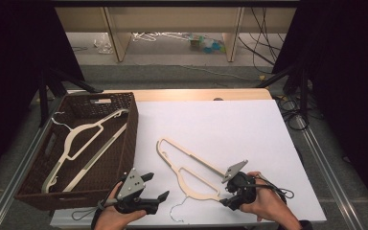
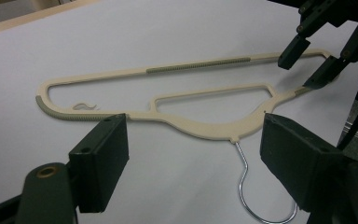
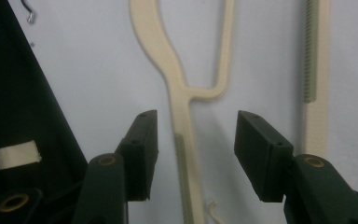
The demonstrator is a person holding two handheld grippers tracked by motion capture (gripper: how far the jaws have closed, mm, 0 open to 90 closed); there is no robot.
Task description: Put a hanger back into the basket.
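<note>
My right gripper [image 3: 193, 149] has its jaws parted astride one arm of the cream hanger [image 1: 191, 167], pads clear of it, while my left gripper [image 1: 153, 189] stands wide open and empty, the hanger's wire hook [image 2: 254, 191] lying just ahead between its jaws.

White table sheet [image 1: 230, 124]: far and right parts bare, free passage. Cream hanger [image 1: 191, 167] lies flat mid-front, low obstacle. Wicker basket [image 1: 132, 125] walls block the left side; second hanger [image 1: 84, 143] occupies its floor.
</note>
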